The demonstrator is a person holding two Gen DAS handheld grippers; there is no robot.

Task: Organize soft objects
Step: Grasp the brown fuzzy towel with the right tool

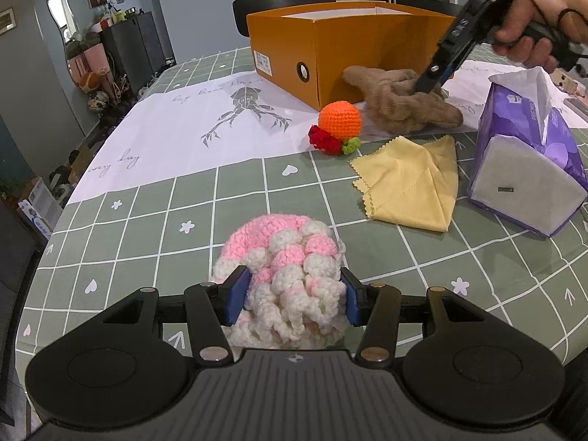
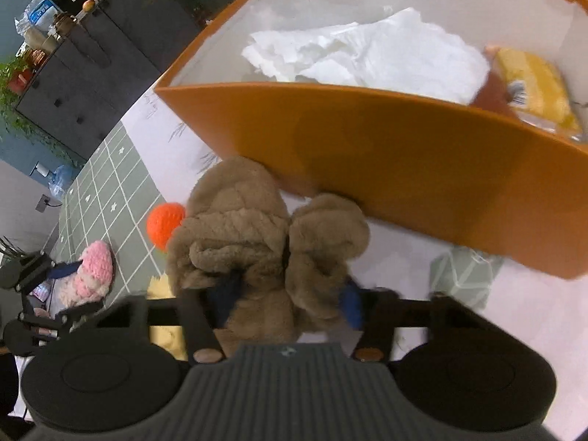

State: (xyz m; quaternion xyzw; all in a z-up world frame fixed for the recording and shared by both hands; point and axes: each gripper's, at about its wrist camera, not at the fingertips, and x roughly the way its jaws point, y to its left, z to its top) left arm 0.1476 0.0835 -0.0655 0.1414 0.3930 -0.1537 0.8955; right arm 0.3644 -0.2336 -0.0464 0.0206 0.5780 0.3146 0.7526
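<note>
In the left wrist view, we see the left gripper [image 1: 294, 299] clamped on a pink-and-white crocheted toy [image 1: 284, 275], its blue pads [image 1: 237, 299] pressing both sides while the toy rests on the green checked tabletop [image 1: 147, 228]. Farther off lie a folded yellow cloth [image 1: 409, 182], an orange crocheted ball [image 1: 340, 119] with red and green bits, and a purple tissue pack [image 1: 529, 158] standing at the right. Behind them sits the orange box [image 1: 349, 47] on a white printed sheet [image 1: 191, 128]. A hand [image 1: 533, 25] brings the right gripper [image 1: 428, 86] down into a brown plush bundle [image 1: 400, 104] just in front of the box.

In the right wrist view, we look down along the right gripper [image 2: 284, 301]. The brown plush bundle [image 2: 257, 239] fills the space between its blue pads [image 2: 351, 303], which press into the fabric on both sides. The orange box [image 2: 404, 161] stands right behind the bundle, holding crumpled white tissue [image 2: 367, 55] and a yellow packet [image 2: 533, 88]. The orange ball [image 2: 163, 224] touches the bundle's left edge, and the pink toy [image 2: 93, 272] shows beyond it.
</note>
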